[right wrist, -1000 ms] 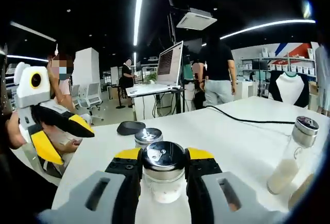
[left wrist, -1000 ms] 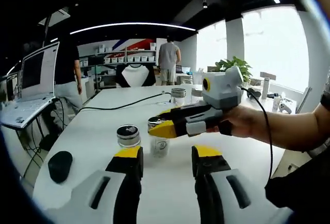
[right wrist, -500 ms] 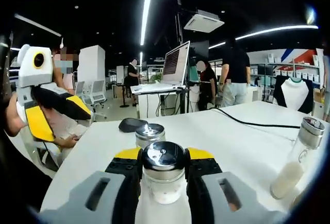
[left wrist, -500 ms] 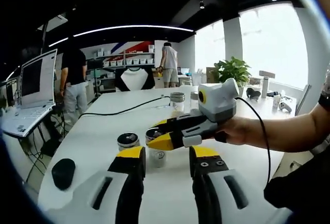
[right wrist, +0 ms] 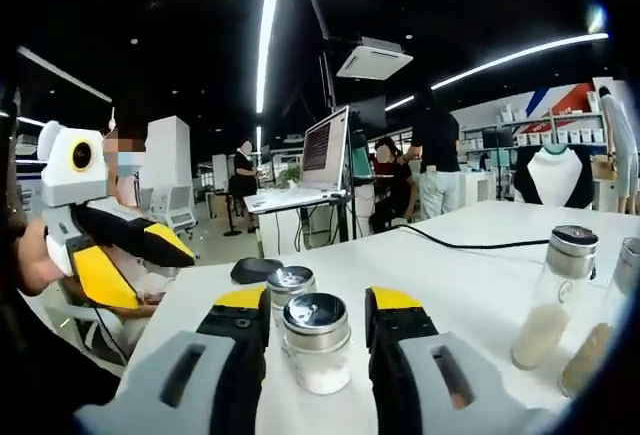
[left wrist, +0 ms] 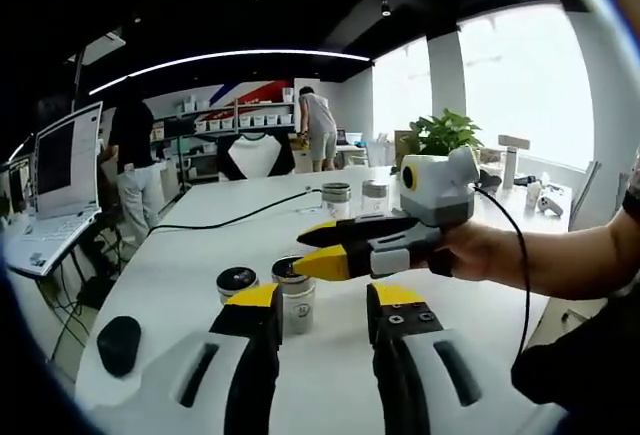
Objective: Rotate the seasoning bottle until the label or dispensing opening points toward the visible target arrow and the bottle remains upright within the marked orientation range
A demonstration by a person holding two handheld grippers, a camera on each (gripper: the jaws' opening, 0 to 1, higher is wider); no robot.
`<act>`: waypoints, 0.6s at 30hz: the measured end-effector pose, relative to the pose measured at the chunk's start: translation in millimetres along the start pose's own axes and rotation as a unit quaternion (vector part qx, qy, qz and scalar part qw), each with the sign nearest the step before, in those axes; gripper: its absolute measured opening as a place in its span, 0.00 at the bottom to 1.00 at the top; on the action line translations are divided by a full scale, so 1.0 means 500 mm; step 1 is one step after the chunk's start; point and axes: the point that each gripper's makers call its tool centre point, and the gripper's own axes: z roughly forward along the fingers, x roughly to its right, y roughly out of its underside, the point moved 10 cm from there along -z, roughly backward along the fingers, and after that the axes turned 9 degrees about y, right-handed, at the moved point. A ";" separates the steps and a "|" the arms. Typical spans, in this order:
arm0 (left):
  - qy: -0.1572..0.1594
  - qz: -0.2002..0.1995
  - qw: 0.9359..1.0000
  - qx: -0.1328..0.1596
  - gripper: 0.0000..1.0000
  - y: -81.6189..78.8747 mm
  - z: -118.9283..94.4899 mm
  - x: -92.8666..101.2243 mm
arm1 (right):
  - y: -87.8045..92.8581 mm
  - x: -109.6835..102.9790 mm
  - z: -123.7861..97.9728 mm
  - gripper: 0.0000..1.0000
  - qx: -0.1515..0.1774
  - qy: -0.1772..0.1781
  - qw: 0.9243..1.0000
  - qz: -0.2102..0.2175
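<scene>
The seasoning bottle, a short clear jar with a shiny metal lid and white powder inside, stands upright on the white table. It sits between the jaws of my right gripper, which is open with a small gap on each side of the lid. In the left gripper view the same seasoning bottle stands just past my open left gripper, with nothing between its jaws. The right gripper reaches in from the right, held by a hand. The left gripper hovers at the left, off the table.
A second short jar stands just behind the bottle, with a black mouse further back. Two taller shakers stand at the right. A black cable crosses the table. A laptop and several people are beyond.
My right gripper's jaws, shut on the bottle's lid in the earlier frames, have parted and drawn back slightly. The bottle stays upright on the table. The left gripper stays open.
</scene>
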 end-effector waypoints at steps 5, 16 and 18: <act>0.010 -0.001 1.000 0.000 0.38 -0.005 0.015 0.008 | 0.003 0.009 -0.044 0.34 0.002 0.042 0.999 0.013; -0.001 -0.010 1.000 0.012 0.46 -0.021 0.025 -0.010 | 0.026 0.048 -0.135 0.39 0.001 0.187 0.982 0.006; -0.001 -0.012 1.000 0.015 0.46 -0.022 0.026 -0.011 | 0.026 0.064 -0.138 0.39 -0.001 0.213 0.977 0.004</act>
